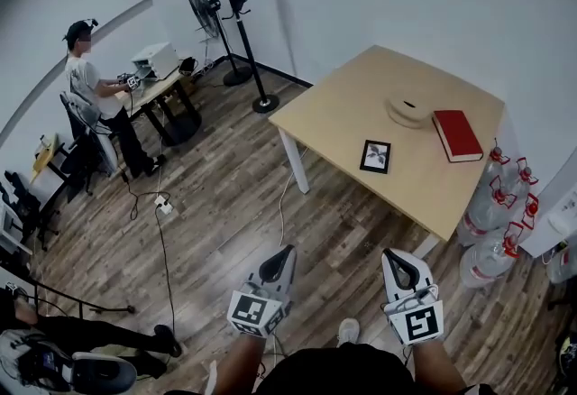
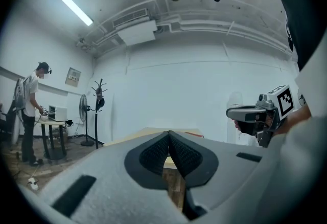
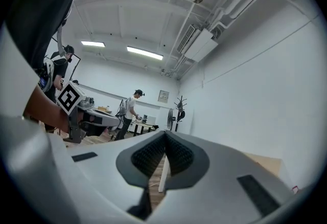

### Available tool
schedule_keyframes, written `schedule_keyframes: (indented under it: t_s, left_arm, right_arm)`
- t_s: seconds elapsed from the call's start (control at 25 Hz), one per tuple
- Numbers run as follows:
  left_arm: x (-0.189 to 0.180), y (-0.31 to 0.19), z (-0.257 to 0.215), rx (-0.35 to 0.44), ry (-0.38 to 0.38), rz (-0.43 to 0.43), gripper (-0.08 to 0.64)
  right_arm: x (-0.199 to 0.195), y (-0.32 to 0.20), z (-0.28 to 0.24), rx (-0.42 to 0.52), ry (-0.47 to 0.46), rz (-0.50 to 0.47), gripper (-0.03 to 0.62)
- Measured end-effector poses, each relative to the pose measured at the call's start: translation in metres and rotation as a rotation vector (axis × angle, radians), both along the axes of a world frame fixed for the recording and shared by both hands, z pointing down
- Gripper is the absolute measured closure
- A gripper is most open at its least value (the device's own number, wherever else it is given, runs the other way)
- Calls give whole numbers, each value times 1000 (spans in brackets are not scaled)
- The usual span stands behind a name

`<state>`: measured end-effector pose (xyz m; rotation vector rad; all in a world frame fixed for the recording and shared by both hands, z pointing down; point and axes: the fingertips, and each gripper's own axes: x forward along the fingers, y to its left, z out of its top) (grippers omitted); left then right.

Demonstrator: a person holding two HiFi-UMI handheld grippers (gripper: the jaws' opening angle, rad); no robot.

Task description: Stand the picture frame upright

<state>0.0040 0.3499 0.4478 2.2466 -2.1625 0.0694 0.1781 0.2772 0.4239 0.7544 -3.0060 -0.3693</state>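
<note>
Held low and pointing forward, the left gripper point(image 1: 280, 256) and right gripper point(image 1: 400, 260) both have their jaws pressed together on nothing. Only the head view shows the picture frame point(image 1: 375, 156), lying flat on the wooden table point(image 1: 347, 105) well ahead.

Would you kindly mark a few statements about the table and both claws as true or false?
1. The picture frame lies flat on the table. True.
2. The red book stands upright. False: it lies flat on the table, beside a round beige object.
3. The left claw is shut and empty. True.
4. The right claw holds the picture frame. False: it is shut on nothing, away from the table.
5. The water bottles stand on the table. False: they stand on the floor beside it.
</note>
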Motion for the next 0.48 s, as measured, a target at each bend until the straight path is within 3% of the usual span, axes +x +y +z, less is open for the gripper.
schedule_keyframes:
  t_s: [0.16, 0.48]
  left_arm:
    - [-5, -30, 4, -9, 8, -10, 565]
    - [-21, -69, 8, -10, 7, -34, 565]
  right_arm:
    - [-3, -40, 5, -59, -16, 27, 583]
    - [-21, -78, 7, -14, 21, -10, 583]
